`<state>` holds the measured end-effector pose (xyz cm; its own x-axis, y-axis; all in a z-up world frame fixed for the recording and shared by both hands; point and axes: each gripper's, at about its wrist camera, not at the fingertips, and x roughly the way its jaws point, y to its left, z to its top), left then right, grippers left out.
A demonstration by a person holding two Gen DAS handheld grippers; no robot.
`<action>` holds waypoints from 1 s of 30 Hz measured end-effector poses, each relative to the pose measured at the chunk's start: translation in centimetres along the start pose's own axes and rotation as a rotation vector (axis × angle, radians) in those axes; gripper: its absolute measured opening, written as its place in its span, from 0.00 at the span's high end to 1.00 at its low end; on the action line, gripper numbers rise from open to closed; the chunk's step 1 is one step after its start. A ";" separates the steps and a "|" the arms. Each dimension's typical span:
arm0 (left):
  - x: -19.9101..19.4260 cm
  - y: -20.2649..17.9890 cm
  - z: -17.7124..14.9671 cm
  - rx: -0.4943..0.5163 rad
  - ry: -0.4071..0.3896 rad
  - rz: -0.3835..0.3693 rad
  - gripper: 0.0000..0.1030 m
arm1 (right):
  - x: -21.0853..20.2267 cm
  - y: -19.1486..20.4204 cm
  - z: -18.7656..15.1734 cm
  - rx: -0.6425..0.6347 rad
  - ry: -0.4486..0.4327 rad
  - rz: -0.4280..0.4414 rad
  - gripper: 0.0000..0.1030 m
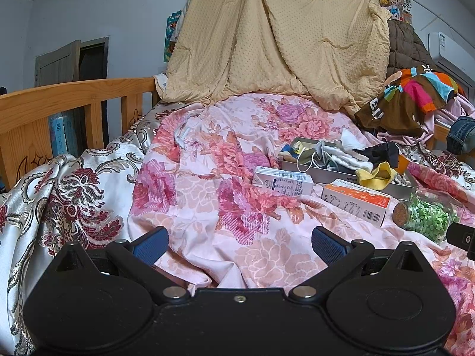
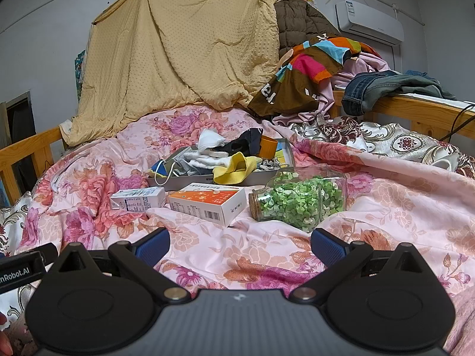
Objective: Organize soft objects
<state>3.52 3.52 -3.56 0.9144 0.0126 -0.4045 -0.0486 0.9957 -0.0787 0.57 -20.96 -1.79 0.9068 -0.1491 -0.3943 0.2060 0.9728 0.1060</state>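
A shallow grey tray (image 2: 268, 174) is seen on the flowered pink bedspread (image 2: 394, 195), and most of the soft things are heaped in it: a yellow cloth (image 2: 234, 172) draped over its near wall, white socks or cloths (image 2: 204, 158), a dark garment (image 2: 251, 141), and a face mask (image 2: 161, 170) whose loop hangs over the left end. A white mask (image 2: 209, 141) is propped at the tray's far edge, and another pale mask (image 1: 185, 133) lies apart on the bedspread, well to the left. Just in front of the tray, three hard things are laid on their sides: a white carton (image 2: 138, 200), an orange-and-white box (image 2: 209, 203) and a corked glass jar of green bits (image 2: 299, 201). Both the left gripper (image 1: 239, 241) and the right gripper (image 2: 239, 241) are held low over the bedding, spread wide and carrying nothing. Which step is in hand cannot be settled: the scene fits a sort nearly finished, with the tray filled, as well as one where the heap is yet to be tidied. If the stray mask is to be gathered, a light pinch on thin fabric would be called for, with the bedspread beneath kept out of the grasp.
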 end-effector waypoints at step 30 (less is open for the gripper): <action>-0.3 0.0 0.3 -0.010 0.018 -0.042 0.01 | 0.1 0.2 -0.1 -0.001 0.004 -0.004 0.00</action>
<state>3.34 3.50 -3.17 0.9084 -0.0312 -0.4169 -0.0140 0.9944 -0.1050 0.70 -20.75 -1.91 0.9046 -0.1518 -0.3984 0.2087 0.9725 0.1034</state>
